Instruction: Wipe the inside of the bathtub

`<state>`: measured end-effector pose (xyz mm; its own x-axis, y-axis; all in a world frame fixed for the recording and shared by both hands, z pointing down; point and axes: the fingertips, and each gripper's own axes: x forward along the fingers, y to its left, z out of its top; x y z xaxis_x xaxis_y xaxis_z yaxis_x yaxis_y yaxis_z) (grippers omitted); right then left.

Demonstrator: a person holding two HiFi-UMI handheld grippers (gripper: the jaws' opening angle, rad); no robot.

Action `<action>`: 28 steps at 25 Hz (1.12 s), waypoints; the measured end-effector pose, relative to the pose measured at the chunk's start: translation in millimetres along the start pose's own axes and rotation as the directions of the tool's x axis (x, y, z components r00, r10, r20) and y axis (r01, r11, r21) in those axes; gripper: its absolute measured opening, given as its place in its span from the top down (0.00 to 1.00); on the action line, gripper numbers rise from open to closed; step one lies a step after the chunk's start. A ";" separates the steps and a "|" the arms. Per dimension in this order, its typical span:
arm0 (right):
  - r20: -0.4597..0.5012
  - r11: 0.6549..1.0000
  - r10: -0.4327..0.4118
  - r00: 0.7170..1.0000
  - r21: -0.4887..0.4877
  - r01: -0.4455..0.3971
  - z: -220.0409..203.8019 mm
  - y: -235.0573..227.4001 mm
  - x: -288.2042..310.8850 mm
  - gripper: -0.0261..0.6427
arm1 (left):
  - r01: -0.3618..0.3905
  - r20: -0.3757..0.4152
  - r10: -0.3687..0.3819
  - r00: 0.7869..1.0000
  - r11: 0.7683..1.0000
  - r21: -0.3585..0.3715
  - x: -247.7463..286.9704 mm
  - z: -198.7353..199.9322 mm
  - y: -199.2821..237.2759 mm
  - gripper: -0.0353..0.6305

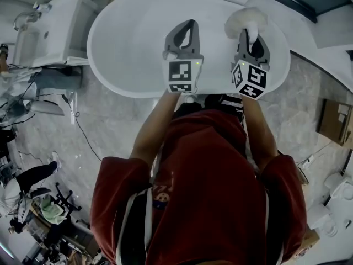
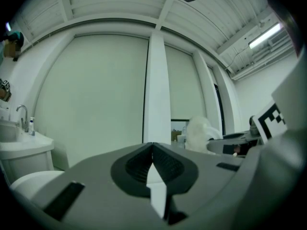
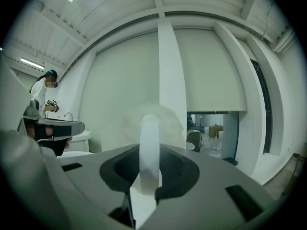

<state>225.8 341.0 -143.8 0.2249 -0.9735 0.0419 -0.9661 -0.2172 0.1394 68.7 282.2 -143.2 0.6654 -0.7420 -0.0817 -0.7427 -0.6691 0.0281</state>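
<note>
The white oval bathtub (image 1: 127, 43) lies below and ahead of me in the head view. My left gripper (image 1: 191, 23) hangs over the tub's near side, jaws shut with nothing between them; in the left gripper view its fingertips (image 2: 152, 145) meet. My right gripper (image 1: 251, 34) is beside it, over the tub's right end, shut on the white handle (image 3: 149, 143) of a fluffy white duster (image 1: 245, 19). The duster's head (image 3: 156, 116) stands up past the jaws. Both gripper views look level at a pale wall, so the tub's inside is hidden there.
A white washbasin unit (image 1: 47, 29) stands left of the tub, with cables on the marble floor (image 1: 83, 131) near it. A cardboard box (image 1: 334, 120) sits at the right. Another person (image 3: 42, 94) stands by a basin in the right gripper view.
</note>
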 end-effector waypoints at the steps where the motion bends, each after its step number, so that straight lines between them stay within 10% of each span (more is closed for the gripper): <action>1: 0.007 1.000 -0.001 1.000 -0.013 0.001 4.1 -0.8 -3.8 0.82 | 0.006 0.003 -0.006 1.000 1.000 0.000 -1.2 2.6 -3.1 0.93; 28: 0.253 0.982 0.111 0.961 -0.178 -0.067 112.3 -51.7 -44.7 0.82 | -0.122 0.156 0.122 0.980 0.993 -0.010 3.0 92.9 -70.5 0.93</action>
<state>251.4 387.7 -264.0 0.0770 -0.9779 -0.1945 -0.9410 -0.1357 0.3100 116.1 331.0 -238.0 0.5501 -0.8022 -0.2321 -0.8173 -0.5743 0.0478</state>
